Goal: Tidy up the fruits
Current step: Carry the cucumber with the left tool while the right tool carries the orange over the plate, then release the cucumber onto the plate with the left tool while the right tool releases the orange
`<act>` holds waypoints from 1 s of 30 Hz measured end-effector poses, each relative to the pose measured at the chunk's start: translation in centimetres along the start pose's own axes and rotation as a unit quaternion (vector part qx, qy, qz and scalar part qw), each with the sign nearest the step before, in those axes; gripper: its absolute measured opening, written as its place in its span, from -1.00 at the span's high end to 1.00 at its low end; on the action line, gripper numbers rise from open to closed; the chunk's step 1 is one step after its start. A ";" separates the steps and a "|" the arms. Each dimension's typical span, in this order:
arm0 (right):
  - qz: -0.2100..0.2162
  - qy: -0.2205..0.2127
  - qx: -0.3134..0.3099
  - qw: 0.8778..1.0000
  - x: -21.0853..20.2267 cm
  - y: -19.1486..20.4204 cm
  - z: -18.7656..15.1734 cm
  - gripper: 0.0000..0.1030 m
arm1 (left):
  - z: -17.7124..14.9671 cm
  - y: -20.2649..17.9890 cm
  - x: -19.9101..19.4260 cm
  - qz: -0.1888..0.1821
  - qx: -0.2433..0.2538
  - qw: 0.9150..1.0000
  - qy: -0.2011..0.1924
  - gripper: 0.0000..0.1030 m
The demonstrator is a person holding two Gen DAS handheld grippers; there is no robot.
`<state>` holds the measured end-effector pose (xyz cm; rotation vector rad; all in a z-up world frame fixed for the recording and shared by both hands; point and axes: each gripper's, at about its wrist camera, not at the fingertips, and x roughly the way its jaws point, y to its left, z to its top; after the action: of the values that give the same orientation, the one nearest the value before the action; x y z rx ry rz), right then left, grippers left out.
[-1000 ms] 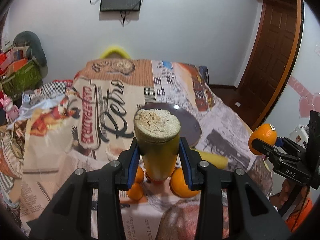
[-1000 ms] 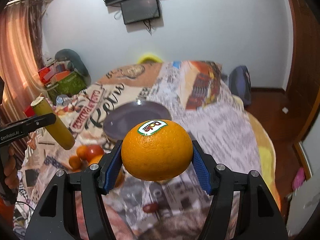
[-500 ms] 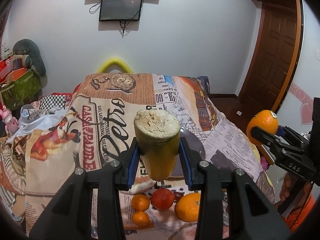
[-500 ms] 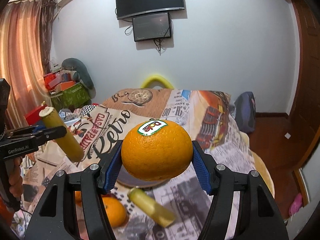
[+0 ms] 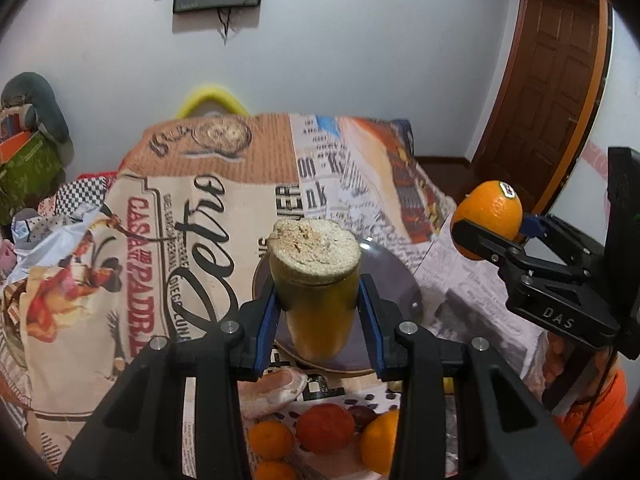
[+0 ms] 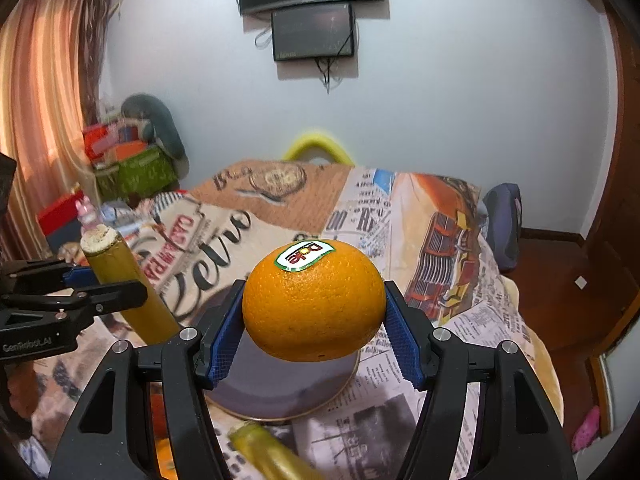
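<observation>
My left gripper [image 5: 316, 312] squeezes the yellow stalk [image 5: 314, 276]; my right gripper [image 6: 314, 320] squeezes the big orange [image 6: 314, 300]; both hang over the plate [image 6: 280, 392], which looks bare; small fruits [image 5: 324, 426] wait on the cloth [image 5: 160, 240]; most sorting is left, I think.

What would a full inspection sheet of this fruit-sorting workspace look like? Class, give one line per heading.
Surface: bed cover printed with newspaper and retro motifs.
Job's things: dark plate lying empty; stickered orange and yellow-green stalk held in the air; loose oranges and a red fruit on the cover; a second stalk near the plate.
Clutter: boxes and bags piled at the left wall.
Grippers: left gripper jaws shut on the stalk; right gripper jaws shut on the orange.
Cables: wires hang below the wall screen.
Surroundings: wooden door, curtain.
</observation>
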<state>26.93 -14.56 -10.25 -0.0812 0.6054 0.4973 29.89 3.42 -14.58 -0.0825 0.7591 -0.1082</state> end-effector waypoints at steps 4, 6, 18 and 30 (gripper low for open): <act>0.001 0.025 -0.002 1.000 2.5 -0.4 -0.6 -0.21 | -0.1 0.8 3.1 0.002 -0.005 0.999 0.033 0.26; 0.003 0.037 -0.001 0.999 3.5 -0.7 -0.8 -0.21 | -0.1 1.3 4.2 -0.001 -0.012 0.999 0.044 0.26; 0.020 0.104 -0.007 0.994 9.6 -1.1 -1.2 -0.20 | 1.3 2.4 8.7 -0.011 -0.028 0.997 0.074 0.26; 0.035 0.178 -0.023 0.983 12.6 -1.0 -2.0 -0.23 | 2.2 3.4 11.7 -0.017 -0.051 0.993 0.105 0.26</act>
<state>35.31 -10.50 -19.09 -0.1971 0.9492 0.5698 40.12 5.36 -21.36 -0.1833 0.9745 -0.1111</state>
